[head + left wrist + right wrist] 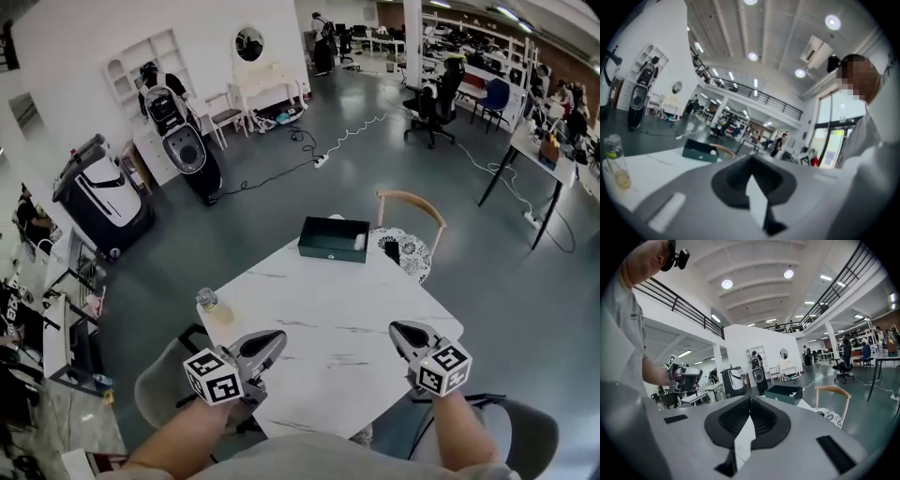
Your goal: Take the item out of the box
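Small white item (360, 242) in the dark box (328, 251), seemingly light and rigid, best pinched across its sides; left gripper (277, 337) and right gripper (397, 328) both clenched, empty.

A small bottle (208, 302) of yellowish liquid stands near the left edge of the white marble table (328, 323); a wooden-backed chair (411, 200) sits at the far side.

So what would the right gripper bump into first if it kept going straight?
Probably the dark green box, sitting almost dead ahead of the right gripper across the white table. The gripper tips slightly downward, so it might graze the table first.
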The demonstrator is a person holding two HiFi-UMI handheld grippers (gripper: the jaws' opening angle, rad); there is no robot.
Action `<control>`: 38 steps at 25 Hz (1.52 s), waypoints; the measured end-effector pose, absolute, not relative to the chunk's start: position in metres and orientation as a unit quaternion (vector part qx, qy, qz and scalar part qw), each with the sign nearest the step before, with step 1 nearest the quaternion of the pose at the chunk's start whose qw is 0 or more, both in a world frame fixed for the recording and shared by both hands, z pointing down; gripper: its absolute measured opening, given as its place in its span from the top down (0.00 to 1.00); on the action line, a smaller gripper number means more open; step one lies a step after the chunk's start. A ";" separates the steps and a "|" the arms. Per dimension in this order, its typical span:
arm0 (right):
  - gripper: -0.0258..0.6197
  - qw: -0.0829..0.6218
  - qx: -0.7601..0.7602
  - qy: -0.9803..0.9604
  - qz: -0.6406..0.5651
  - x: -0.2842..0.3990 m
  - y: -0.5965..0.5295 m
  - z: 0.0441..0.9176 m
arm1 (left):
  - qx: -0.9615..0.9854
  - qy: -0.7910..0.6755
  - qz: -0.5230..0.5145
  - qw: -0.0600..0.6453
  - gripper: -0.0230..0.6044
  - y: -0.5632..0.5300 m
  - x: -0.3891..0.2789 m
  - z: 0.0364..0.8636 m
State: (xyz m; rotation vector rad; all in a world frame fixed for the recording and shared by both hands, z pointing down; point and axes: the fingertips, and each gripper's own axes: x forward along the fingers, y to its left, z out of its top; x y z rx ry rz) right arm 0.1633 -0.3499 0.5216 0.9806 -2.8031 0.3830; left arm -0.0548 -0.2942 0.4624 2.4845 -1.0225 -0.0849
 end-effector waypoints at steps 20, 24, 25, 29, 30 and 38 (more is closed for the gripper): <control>0.95 0.102 0.403 -0.896 0.159 0.157 -0.415 0.554 | 0.921 -0.312 -0.028 0.232 0.96 -0.425 -0.049 0.500; 0.95 0.102 0.404 -0.897 0.151 0.164 -0.437 0.552 | 0.922 -0.314 -0.024 0.227 0.96 -0.450 -0.040 0.503; 0.95 0.101 0.404 -0.897 0.148 0.165 -0.442 0.552 | 0.922 -0.314 -0.023 0.226 0.95 -0.457 -0.037 0.505; 0.95 0.100 0.401 -0.900 0.140 0.166 -0.460 0.552 | 0.923 -0.312 -0.014 0.225 0.95 -0.482 -0.029 0.510; 0.95 0.100 0.400 -0.901 0.139 0.166 -0.464 0.554 | 0.923 -0.311 -0.010 0.224 0.95 -0.488 -0.027 0.512; 0.95 0.099 0.392 -0.905 0.135 0.161 -0.498 0.569 | 0.936 -0.289 0.046 0.197 0.87 -0.537 0.004 0.539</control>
